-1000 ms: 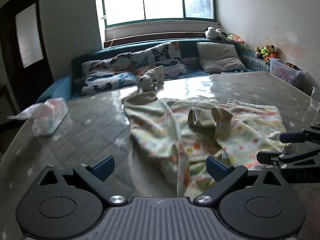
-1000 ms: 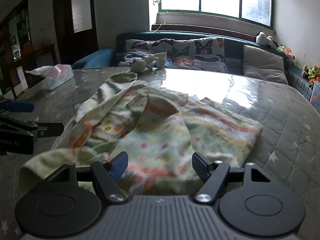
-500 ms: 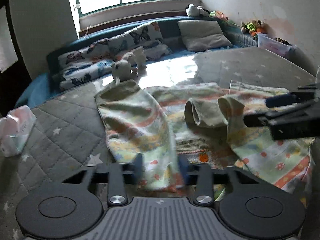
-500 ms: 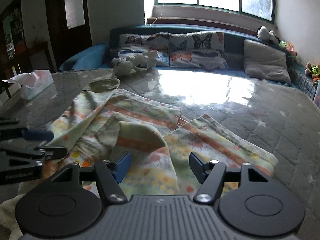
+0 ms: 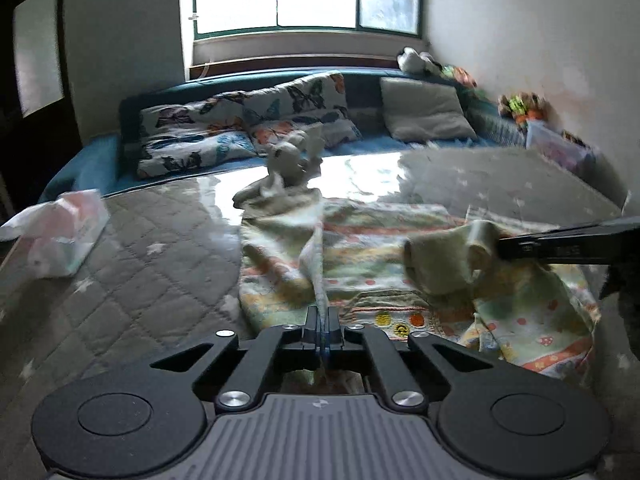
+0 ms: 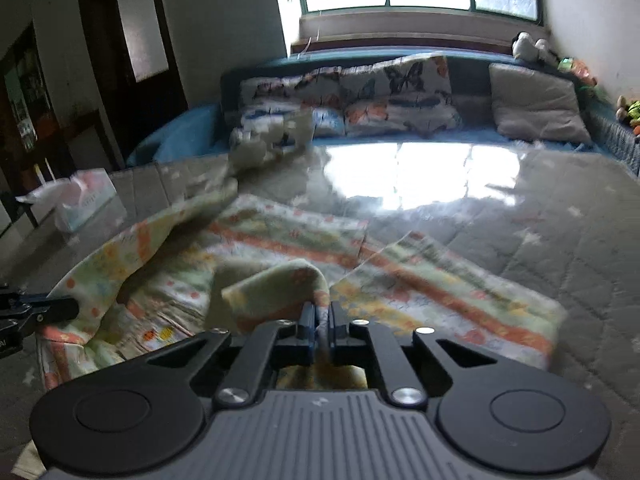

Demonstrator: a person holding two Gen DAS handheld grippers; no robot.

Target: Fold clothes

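Observation:
A pale yellow-green patterned garment (image 5: 372, 256) with orange stripes and small prints lies spread on the grey quilted table; it also shows in the right wrist view (image 6: 280, 248). My left gripper (image 5: 322, 330) is shut on a fold of its left part, pulled up into a taut ridge. My right gripper (image 6: 319, 328) is shut on a folded-over sleeve cuff (image 6: 276, 284) near the garment's middle. The right gripper (image 5: 560, 244) shows at the right of the left wrist view, holding that cuff (image 5: 444, 256). The left gripper (image 6: 36, 312) shows at the left edge of the right wrist view.
A tissue pack (image 5: 60, 236) lies at the table's left. A small pale figurine (image 5: 292, 156) stands at the far edge. Behind are a blue sofa with butterfly cushions (image 5: 240, 128) and a grey pillow (image 5: 424, 112). A clear box (image 5: 560, 152) sits far right.
Both grippers went from open to shut on the garment. The left one now lifts a fold into a ridge. The right one has pinched the sleeve cuff.

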